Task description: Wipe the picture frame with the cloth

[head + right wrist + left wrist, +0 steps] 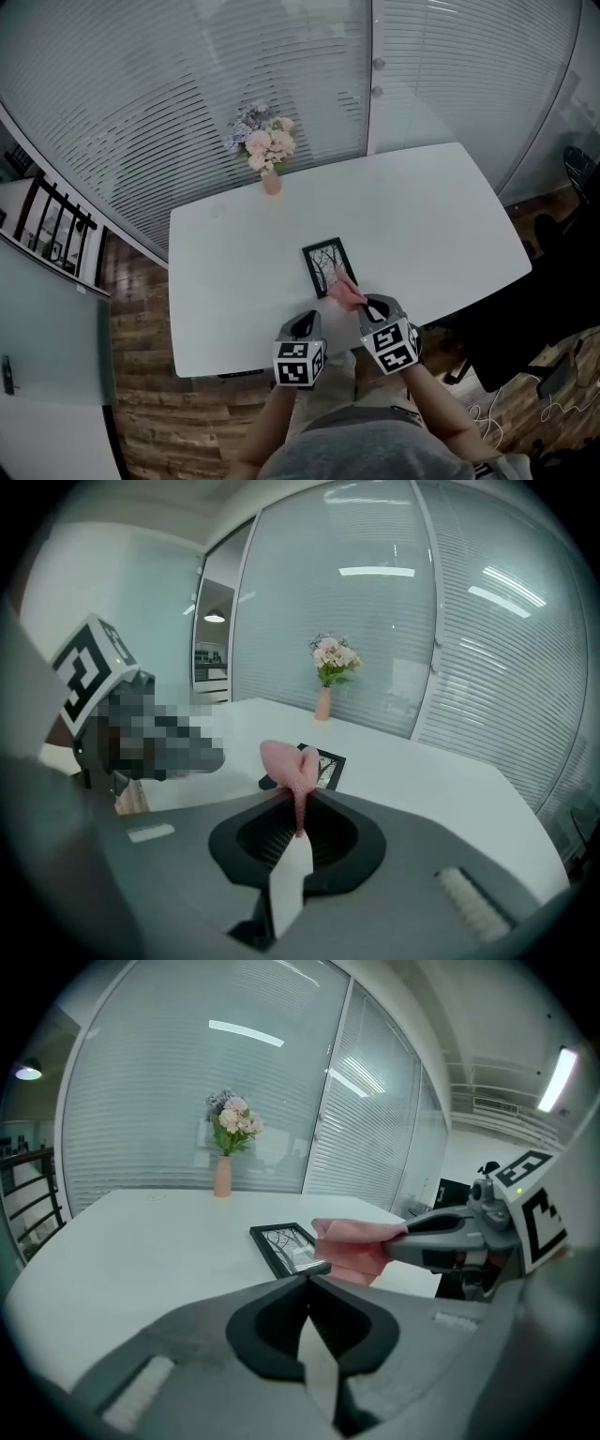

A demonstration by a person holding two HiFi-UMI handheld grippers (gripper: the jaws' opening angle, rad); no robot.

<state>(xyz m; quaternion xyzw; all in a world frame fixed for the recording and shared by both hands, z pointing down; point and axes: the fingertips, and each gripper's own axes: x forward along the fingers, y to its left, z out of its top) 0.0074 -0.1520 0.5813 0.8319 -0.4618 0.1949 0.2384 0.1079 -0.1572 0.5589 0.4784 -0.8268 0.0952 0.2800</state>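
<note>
The picture frame (325, 267) lies flat on the white table (234, 281), on the side of the vase of flowers (271, 180) that is closer to me, and well apart from the vase. Its long side runs from the vase end down toward me, tipped just a little. My right gripper (296, 803) has its jaws pressed together on the pink cloth (292, 766), and a bunch of the cloth sticks up out of the tips. That cloth sits over the corner of the frame that is farthest from the vase, on my right side. I think it is touching the frame there, but I cannot be sure. So the frame lies straight ahead of the cloth, stretching away toward the vase. I would guess the wipe has to go that way, along the long side. My left gripper (308, 1283) is shut with nothing in it. It hangs just beside the right one, off the frame's end that is farthest from the vase, and it does not touch the frame. The right gripper is the closer one — it is the one with the cloth, so the wiping is its job. The frame has a thin black edge, and inside is a black and white picture of bare tree branches. It looks light — it might slide if I push hard, and the left gripper is not holding it down.
</note>
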